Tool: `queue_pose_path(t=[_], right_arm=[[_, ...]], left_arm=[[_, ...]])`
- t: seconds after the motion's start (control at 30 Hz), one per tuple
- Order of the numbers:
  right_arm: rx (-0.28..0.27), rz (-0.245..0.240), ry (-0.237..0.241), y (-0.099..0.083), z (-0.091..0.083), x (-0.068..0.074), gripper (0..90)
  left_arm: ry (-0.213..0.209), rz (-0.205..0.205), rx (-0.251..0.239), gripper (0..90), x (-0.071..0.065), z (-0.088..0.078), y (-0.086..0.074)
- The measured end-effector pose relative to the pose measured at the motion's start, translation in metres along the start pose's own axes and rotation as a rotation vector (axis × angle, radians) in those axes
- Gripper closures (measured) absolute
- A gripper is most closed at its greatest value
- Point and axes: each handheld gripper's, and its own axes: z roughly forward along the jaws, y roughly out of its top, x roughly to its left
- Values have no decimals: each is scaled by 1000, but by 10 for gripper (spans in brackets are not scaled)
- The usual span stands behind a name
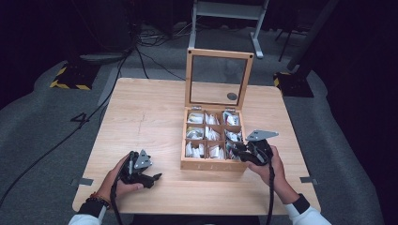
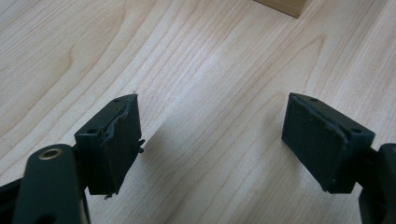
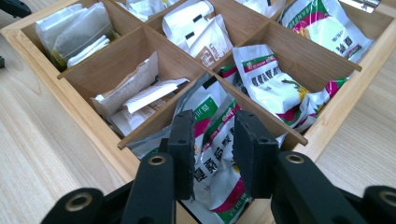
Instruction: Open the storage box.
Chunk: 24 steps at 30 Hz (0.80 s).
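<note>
A wooden box (image 1: 212,163) with several compartments and a raised glass lid (image 1: 218,77) stands on the table, holding tea packets. My right gripper (image 3: 213,140) hangs over its near right compartment, jaws narrowed but apart, with a white, green and red packet (image 3: 211,168) lying between and below them; no pinch shows. In the high view the right gripper (image 1: 240,151) sits at the box's front right corner. My left gripper (image 2: 210,135) is wide open, low over bare wood, nothing between its fingers. In the high view the left gripper (image 1: 152,178) rests left of the box.
Pale paper sachets (image 3: 135,95) fill the neighbouring compartment, and more printed packets (image 3: 271,84) lie in the one beyond. The table (image 1: 150,117) stretches bare to the left of the box. Cables and a desk frame (image 1: 227,9) lie on the floor beyond.
</note>
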Motion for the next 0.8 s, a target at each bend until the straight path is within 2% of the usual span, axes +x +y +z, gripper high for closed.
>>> queue_pose_path(t=[0.2, 0.23, 0.33, 0.37, 0.43, 0.63, 0.8], right_arm=[[14, -17, 0, -1, 4, 3, 650], [36, -24, -25, -2, 9, 3, 665], [56, -25, -34, -5, 13, 3, 690], [75, -48, -50, -5, 15, 6, 709], [89, -55, -60, -6, 17, 7, 736], [98, -82, -80, -6, 19, 9, 834], [84, -62, -59, -6, 14, 5, 866]], left_arm=[[-1, 0, -1, 201, 0, 0, 0], [0, 1, 0, 200, 0, 0, 0], [-1, 0, -2, 200, 0, 0, 0], [-2, -1, -2, 200, 0, 0, 0], [-5, -5, -1, 200, 1, 0, 0], [-3, -1, 0, 200, 0, 0, 0], [-6, 2, 0, 200, 0, 0, 0]])
